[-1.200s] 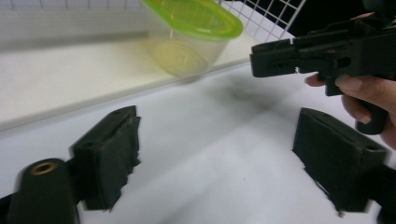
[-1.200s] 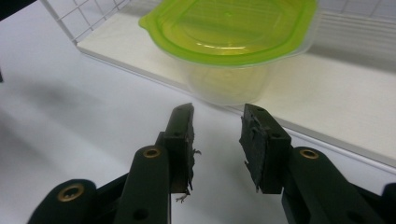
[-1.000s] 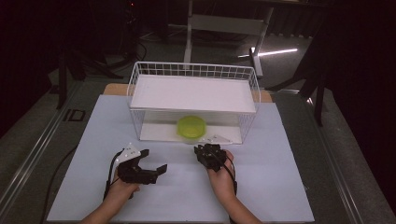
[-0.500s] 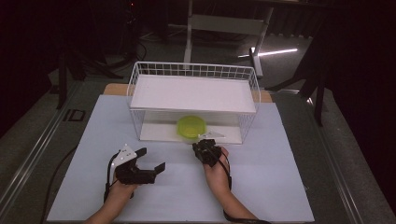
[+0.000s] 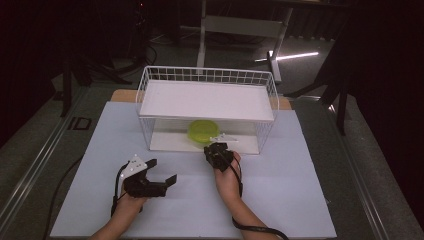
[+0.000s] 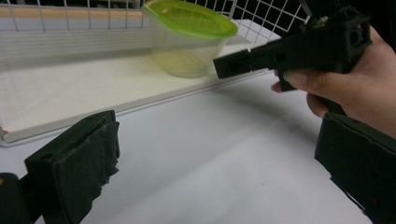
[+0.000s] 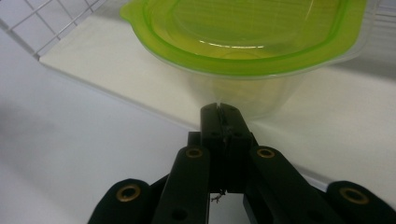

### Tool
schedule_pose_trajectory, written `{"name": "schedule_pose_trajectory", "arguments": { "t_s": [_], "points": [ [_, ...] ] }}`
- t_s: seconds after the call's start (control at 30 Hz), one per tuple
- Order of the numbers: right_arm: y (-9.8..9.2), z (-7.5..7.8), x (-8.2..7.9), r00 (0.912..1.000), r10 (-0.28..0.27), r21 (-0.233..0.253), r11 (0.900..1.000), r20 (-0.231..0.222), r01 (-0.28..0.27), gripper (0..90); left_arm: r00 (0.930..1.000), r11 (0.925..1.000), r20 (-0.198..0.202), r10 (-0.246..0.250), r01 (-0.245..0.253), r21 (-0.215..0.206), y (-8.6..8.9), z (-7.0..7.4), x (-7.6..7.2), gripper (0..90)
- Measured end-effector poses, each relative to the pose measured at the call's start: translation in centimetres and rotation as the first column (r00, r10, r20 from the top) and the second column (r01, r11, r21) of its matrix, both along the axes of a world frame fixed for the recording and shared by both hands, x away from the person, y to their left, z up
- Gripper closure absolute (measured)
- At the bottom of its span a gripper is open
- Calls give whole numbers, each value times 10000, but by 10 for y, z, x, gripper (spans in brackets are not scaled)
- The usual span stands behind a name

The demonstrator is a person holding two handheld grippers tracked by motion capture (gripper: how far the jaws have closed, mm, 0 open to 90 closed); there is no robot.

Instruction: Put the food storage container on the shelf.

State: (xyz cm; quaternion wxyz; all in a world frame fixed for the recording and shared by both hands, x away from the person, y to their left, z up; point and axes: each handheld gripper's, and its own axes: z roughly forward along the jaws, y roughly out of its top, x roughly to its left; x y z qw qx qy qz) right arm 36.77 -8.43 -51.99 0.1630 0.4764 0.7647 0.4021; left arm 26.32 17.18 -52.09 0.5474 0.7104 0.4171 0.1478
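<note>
A clear tub with a green lid (image 5: 202,131) stands on the lower white board of a white wire rack (image 5: 150,80), near the open front. My right gripper (image 5: 214,148) points at it from the front, jaws shut with nothing between them. In the right gripper view the shut tip (image 7: 220,111) is right at the tub's (image 7: 247,46) clear side wall; I cannot tell if they touch. My left gripper (image 5: 162,170) rests open on the sheet to the left. Its wide jaws (image 6: 210,172) frame the tub (image 6: 189,37) and the right gripper (image 6: 299,51).
The rack has a flat white shelf (image 5: 207,100) above the tub, leaving a low gap. A pale sheet (image 5: 300,200) covers the table. Cables trail from both grippers toward the near edge. Dark floor and stand legs lie beyond.
My right gripper has moved forward, closing in on the tub at the rack's front. The left gripper has stayed nearly in place, still open.
</note>
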Motion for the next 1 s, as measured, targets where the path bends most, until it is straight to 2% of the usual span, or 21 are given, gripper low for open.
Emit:
{"name": "schedule_pose_trajectory", "arguments": {
  "t_s": [0.13, 0.27, 0.47, 0.57, 0.63, 0.73, 0.83, 1.0],
  "points": [
    [2, 0, 5, 10000, -73, 162, 9998, -44, 73, 896, 9999, 9999, -126, -42, 43, 97, 0, -1, 1, 10],
    [6, 0, 10, 9999, -129, 99, 9999, -39, 129, 895, 9999, 9999, -142, -50, 51, 92, 0, -2, 1, 10],
    [9, 0, 18, 9996, -296, 98, 9995, -40, 297, 887, 9999, 9999, -12, -118, 118, -4, 0, 0, 0, 10],
    [8, 1, 23, 9989, -458, 273, 9986, -101, 460, 881, 9999, 9999, -26, -141, 141, -70, 0, 0, 0, 10],
    [6, 1, 26, 9982, -576, 586, 9966, -178, 586, 881, 9998, 9998, -23, -187, 187, -90, 0, 0, 0, 10],
    [5, 2, 25, 9982, -564, 569, 9967, -218, 576, 878, 9998, 9997, 0, -223, 223, -132, 0, 1, 0, 10],
    [3, 4, 20, 9991, -409, 447, 9982, -77, 412, 870, 9997, 9996, -10, -234, 234, -145, -1, 1, 0, 10],
    [0, 5, 6, 9999, -81, 414, 9991, -107, 86, 825, 9993, 9991, 67, -365, 366, -202, -2, 3, -1, 10]
  ]
}}
